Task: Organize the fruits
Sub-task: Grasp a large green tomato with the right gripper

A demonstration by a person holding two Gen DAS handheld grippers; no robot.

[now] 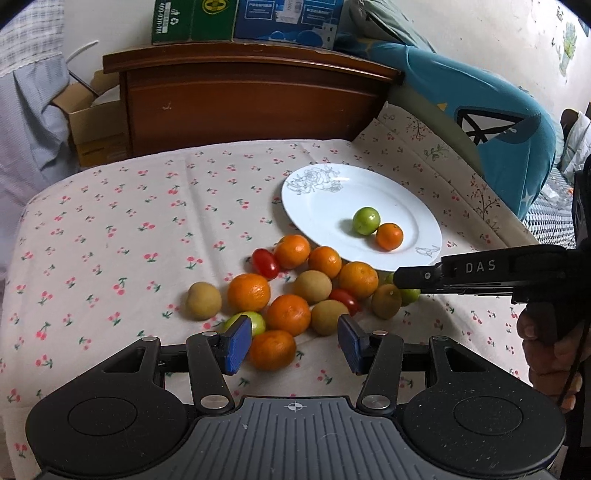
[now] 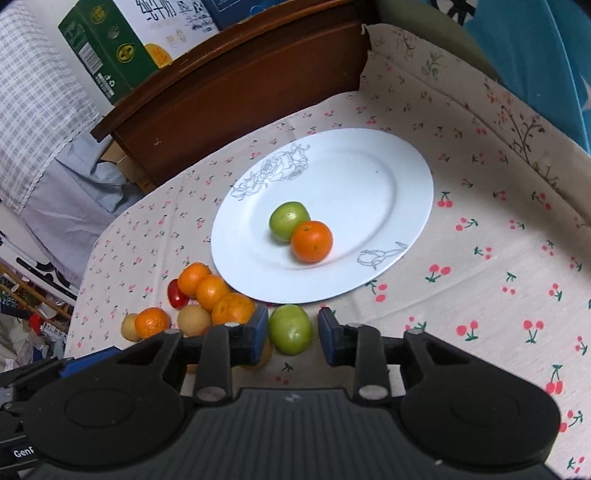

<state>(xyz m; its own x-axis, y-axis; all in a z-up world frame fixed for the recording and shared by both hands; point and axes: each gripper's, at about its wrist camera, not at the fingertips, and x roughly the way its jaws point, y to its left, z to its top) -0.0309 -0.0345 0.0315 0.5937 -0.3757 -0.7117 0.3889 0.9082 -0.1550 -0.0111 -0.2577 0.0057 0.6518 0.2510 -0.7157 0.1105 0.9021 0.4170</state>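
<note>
Here, all that follows lies on a table under a cherry-print cloth.
Writing: the right gripper (image 1: 400, 278) carries the letters "DAS" on its side in the left wrist view. A green carton (image 1: 194, 20) behind the wooden headboard (image 1: 243, 96) shows the digits "400-0311-781" printed sideways. The blue carton (image 1: 288, 18) beside it has text too small to read. In the right wrist view, the letters "GenF" stand at the lower left edge on black gear, cut off by the frame.
Plate: a white plate (image 2: 369, 177) with grey line drawings sits toward the far right part of the table. It holds one green fruit (image 2: 288, 219) and one small orange (image 2: 312, 240), and the two touch.
Fruit pile: oranges, brown round fruits and red tomatoes lie together just beside the near left rim of the plate.
Left gripper: the left gripper (image 1: 295, 341) hangs over the near end of the pile. Its jaws are spread and grip nothing; an orange (image 1: 272, 349) shows between them.
Right gripper: its jaws stand a little apart around a green fruit (image 2: 290, 328) near the plate's near rim. The blue pads (image 2: 258, 332) do not press on it.
Open room: the left half and the near right part of the cloth (image 1: 110, 229) are bare.
Edges: the cloth hangs over the far left edge of the table.
</note>
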